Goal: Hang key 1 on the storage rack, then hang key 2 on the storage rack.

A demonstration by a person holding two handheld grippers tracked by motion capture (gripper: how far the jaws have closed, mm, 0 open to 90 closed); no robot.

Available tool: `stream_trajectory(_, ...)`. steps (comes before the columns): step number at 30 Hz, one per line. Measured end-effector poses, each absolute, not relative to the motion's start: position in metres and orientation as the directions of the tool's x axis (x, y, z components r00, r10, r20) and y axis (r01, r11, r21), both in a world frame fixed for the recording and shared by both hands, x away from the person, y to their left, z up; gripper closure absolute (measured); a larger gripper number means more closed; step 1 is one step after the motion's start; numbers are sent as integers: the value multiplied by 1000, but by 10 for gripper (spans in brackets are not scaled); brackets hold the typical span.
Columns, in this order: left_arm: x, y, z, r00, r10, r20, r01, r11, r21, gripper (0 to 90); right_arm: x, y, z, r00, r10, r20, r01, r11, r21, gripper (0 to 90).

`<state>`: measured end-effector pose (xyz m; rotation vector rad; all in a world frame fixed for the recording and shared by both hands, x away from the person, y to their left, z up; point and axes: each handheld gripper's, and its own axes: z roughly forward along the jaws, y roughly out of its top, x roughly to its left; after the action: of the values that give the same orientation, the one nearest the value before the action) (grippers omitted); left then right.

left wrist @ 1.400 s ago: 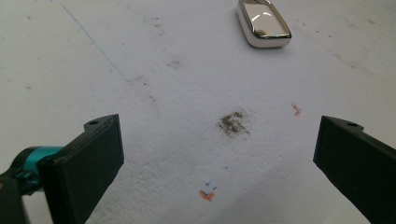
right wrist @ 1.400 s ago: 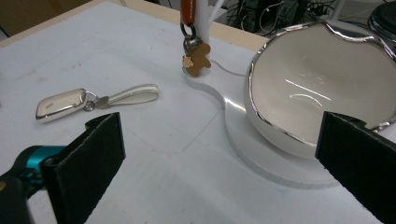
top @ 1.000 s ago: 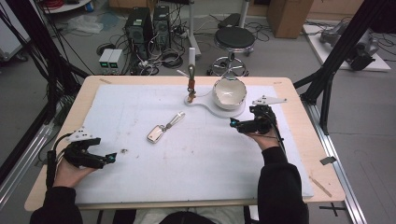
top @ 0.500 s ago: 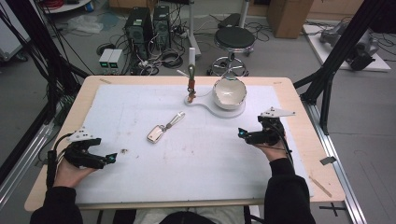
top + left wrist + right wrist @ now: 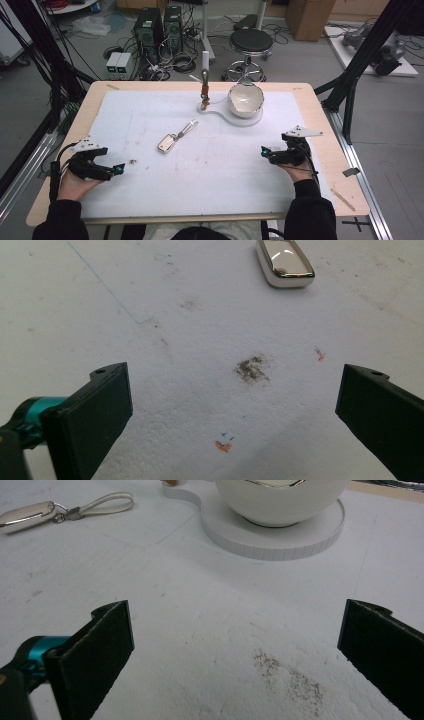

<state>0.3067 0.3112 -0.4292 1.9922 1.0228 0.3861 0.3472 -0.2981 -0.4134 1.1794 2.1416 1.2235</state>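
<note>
Left gripper (image 5: 235, 405), right gripper (image 5: 235, 645) both spread, empty; glossy rounded metal fob (image 5: 285, 262); smooth white bowl (image 5: 280, 500) on disc base.

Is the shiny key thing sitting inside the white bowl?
No, the key fob lies flat on the white table cover, well apart from the bowl, which stands on its own base farther back.

Wooden table (image 5: 320, 107), white sheet (image 5: 220, 165) covering most of it.
On sheet: key fob (image 5: 166, 143) at centre; white stand (image 5: 235, 119) with bowl (image 5: 245, 99) near far edge.
</note>
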Motion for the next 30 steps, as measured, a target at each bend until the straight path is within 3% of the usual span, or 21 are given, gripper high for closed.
stream_trajectory(30, 329, 276, -412, 681, 729, -77, 506, -392, 768, 21, 330, -313, -424, -528, 849, 27, 452, 255, 855, 5)
